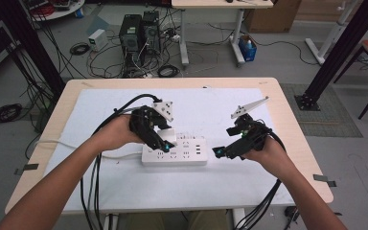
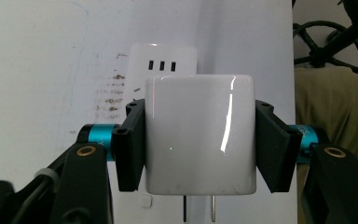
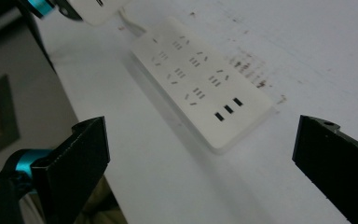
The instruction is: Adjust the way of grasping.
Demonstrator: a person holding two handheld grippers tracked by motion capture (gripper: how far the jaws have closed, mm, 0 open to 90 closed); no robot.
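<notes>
Left gripper view: jaws around charger (image 2: 199, 140).

No readable text, label, brand or number in any view. Charger (image 2: 199, 135): plain white face, unmarked. Power strip (image 3: 200, 79): sockets and slots, no legible lettering. Mat (image 1: 124, 184): dark smudges, not writing.

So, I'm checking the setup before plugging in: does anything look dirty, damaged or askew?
Yes: brownish smudges stain the white table cover beside the power strip. The charger plug sits square in the left gripper.
</notes>
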